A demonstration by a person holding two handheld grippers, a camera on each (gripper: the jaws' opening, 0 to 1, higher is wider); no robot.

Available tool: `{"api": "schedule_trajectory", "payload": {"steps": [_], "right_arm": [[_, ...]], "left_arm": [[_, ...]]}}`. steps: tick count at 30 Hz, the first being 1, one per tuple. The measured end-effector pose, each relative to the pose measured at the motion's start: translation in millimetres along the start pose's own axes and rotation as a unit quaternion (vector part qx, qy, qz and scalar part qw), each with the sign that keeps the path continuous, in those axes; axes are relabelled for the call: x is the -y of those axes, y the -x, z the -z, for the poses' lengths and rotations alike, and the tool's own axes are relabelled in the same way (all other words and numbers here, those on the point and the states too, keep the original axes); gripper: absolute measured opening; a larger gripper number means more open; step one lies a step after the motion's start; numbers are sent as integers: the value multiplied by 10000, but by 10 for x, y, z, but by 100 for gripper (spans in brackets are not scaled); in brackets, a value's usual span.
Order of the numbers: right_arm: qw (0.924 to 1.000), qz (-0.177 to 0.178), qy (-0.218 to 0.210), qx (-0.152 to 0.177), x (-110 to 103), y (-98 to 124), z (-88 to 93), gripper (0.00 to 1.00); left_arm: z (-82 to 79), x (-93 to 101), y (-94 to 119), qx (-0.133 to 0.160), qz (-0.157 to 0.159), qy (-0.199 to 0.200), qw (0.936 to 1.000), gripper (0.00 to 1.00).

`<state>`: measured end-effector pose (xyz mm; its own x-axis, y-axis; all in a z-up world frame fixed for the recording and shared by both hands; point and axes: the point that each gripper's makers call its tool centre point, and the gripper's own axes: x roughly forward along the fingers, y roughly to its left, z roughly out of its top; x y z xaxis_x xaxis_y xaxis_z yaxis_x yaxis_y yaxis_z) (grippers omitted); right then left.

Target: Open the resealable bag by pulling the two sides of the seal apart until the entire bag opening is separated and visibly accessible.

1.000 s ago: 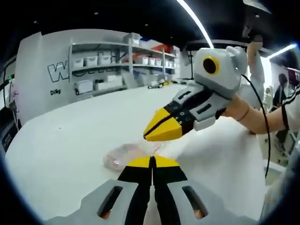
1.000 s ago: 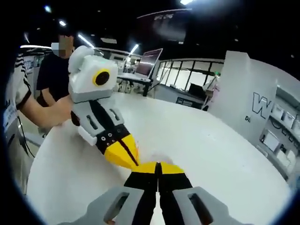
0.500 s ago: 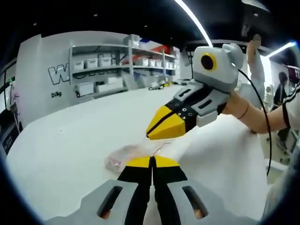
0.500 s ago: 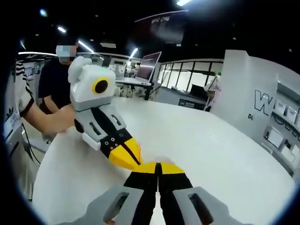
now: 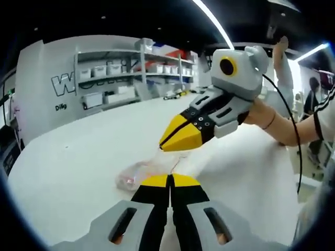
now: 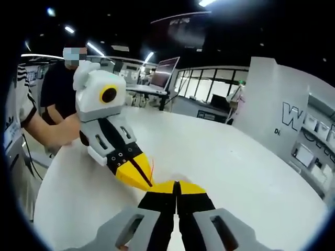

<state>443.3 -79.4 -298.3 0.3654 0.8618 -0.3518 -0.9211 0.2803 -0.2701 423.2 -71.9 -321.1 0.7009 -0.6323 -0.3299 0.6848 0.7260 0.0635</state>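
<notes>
A clear resealable bag [image 5: 135,174] with pinkish contents lies on the white table [image 5: 73,157], just beyond my left gripper [image 5: 169,178]. The left gripper's yellow-tipped jaws are shut, with the bag's thin top edge between them. My right gripper [image 5: 163,148] comes in from the right and hangs a little above, shut on the bag's other lip. Clear film and a red seal line [image 5: 168,161] stretch between the two tips. In the right gripper view my right gripper [image 6: 176,184] is shut, the left gripper [image 6: 146,184] meets it tip to tip, and the red seal line [image 6: 152,168] runs along it.
Shelves with white bins [image 5: 120,78] and a lettered wall [image 5: 63,83] stand behind the table. The person's forearm [image 5: 282,130] holds the right gripper. Another person in a dark shirt [image 6: 57,89] stands at the table's far edge, near a monitor [image 6: 167,70].
The right gripper has lifted slightly and tilted, drawing the bag's film a bit higher. The left gripper has stayed put, and both remain shut.
</notes>
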Motion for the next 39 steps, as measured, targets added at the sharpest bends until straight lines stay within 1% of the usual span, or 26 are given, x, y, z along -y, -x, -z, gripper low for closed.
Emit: {"api": "schedule_trajectory", "payload": {"steps": [17,30,39], "right_arm": [[9999,110,109,-13,29,21,-4,0],[9992,363,156,50,160,73,-30,0],[9989,437,179,81,184,96,-44,0]], "left_arm": [[14,-12,13,-41,-18,-27,10000,1],[5,-22,20,-31,-31,-52,10000,1],[3,-19,22,-23,-17,-31,10000,1]]}}
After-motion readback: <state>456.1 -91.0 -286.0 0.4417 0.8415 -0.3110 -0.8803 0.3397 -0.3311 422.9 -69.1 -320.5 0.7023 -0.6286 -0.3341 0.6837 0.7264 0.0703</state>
